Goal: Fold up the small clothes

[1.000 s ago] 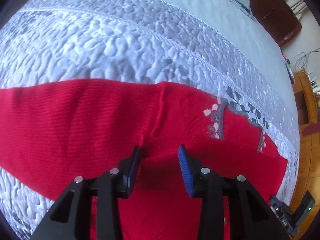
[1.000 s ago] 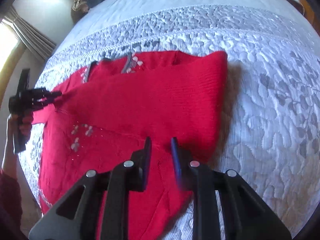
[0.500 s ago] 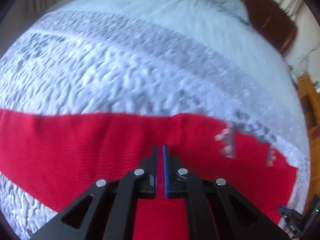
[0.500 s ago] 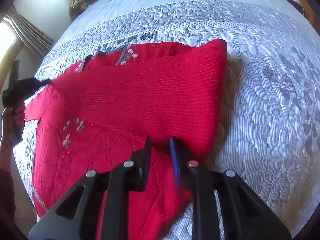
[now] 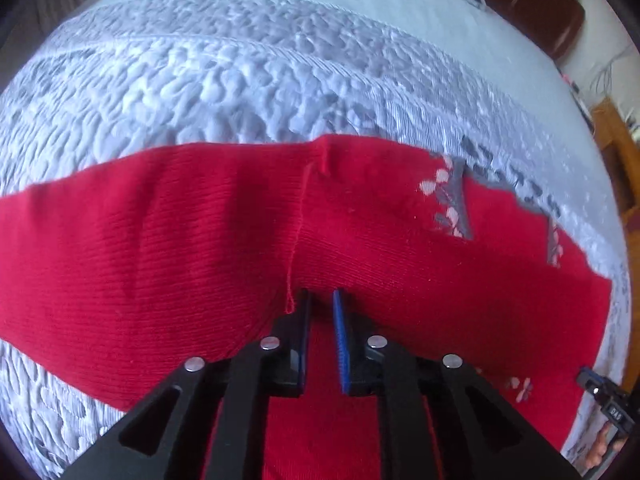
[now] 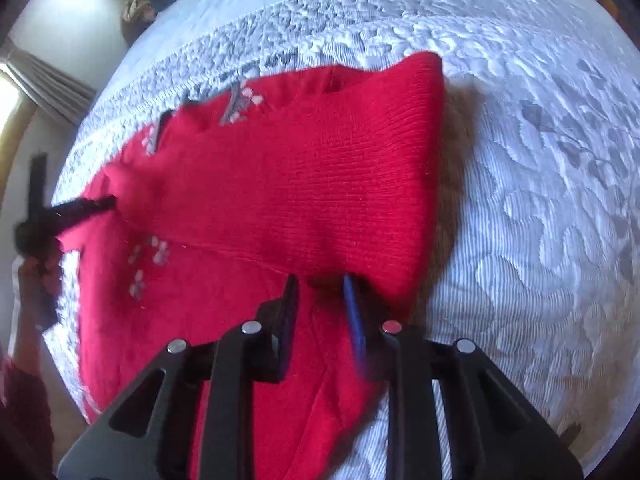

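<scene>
No brand or readable writing showed on anything; the only markings were small pale flowers and grey trim stitched on the red sweater (image 5: 168, 240).

The sweater lay spread across a quilted white-and-grey bedspread (image 5: 208, 80) on the bed, partly folded, with one layer turned over onto the rest.

The left gripper (image 5: 322, 300) pointed steeply down at the middle of the garment, right at the end of a vertical seam. Its jaws stood nearly together, leaving only a narrow gap with red knit bunched up around the tips; the pads looked pinched on a fold of the sweater. From the right wrist view this gripper (image 6: 110, 202) appeared at the far left edge of the garment, carried by a hand (image 6: 38, 276) in a dark red sleeve.

The right gripper (image 6: 320, 282) sat at the near edge of the folded layer, jaws a little apart, having just opened slightly. The sweater's edge lay between them, though whether the pads pressed on it could not be told.
</scene>
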A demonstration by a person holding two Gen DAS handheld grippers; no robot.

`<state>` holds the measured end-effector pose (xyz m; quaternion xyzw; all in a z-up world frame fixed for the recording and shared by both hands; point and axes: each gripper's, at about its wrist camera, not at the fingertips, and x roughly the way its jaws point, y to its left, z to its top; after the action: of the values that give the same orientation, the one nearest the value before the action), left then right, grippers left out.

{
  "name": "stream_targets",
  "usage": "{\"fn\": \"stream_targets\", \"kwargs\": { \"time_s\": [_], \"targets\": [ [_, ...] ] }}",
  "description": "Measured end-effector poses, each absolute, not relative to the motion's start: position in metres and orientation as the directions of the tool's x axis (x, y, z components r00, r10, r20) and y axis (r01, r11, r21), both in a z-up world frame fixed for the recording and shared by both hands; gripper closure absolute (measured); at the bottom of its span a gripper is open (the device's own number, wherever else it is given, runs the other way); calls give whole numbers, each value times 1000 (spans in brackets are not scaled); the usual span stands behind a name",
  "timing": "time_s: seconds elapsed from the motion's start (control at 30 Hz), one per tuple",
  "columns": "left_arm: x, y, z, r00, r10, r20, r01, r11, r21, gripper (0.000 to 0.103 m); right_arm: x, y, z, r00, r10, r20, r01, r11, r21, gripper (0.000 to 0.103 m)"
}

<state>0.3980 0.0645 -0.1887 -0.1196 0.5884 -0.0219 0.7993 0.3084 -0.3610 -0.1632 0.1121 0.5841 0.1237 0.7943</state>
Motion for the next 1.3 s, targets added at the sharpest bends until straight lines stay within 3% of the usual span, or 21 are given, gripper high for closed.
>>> {"fn": "stream_targets", "kwargs": {
  "time_s": [0.03,0.2,0.4,0.6,0.93,1.0,1.07,1.3],
  "targets": [
    [390,74,-182,321,-190,-928,-117,964,-238,92,305,-360,-158,294,326,-898,-78,945,317,74],
    [344,142,-148,399,-110,-910,-194,960,-200,57,280,-343,-139,318,318,-893,-151,947,284,72],
    [293,299,-135,371,52,-927,-494,856,-149,52,257,-313,-141,290,331,-898,-218,936,275,71],
    [274,414,-145,386,32,-922,-675,690,-259,52,258,-292,-147,268,328,-906,-236,934,268,69],
    [303,459,-172,459,15,-888,-730,577,-367,55,265,-291,-148,271,286,-919,-220,948,231,69],
    [300,466,-171,447,44,-893,-751,562,-348,81,264,-293,-149,271,281,-921,-217,950,226,68],
    [301,468,-170,458,45,-888,-751,554,-360,94,262,-295,-151,269,282,-921,-212,950,229,68],
    [306,411,-119,580,167,-797,-662,667,-342,95,254,-304,-151,278,289,-916,-203,950,238,68]
  ]
}}
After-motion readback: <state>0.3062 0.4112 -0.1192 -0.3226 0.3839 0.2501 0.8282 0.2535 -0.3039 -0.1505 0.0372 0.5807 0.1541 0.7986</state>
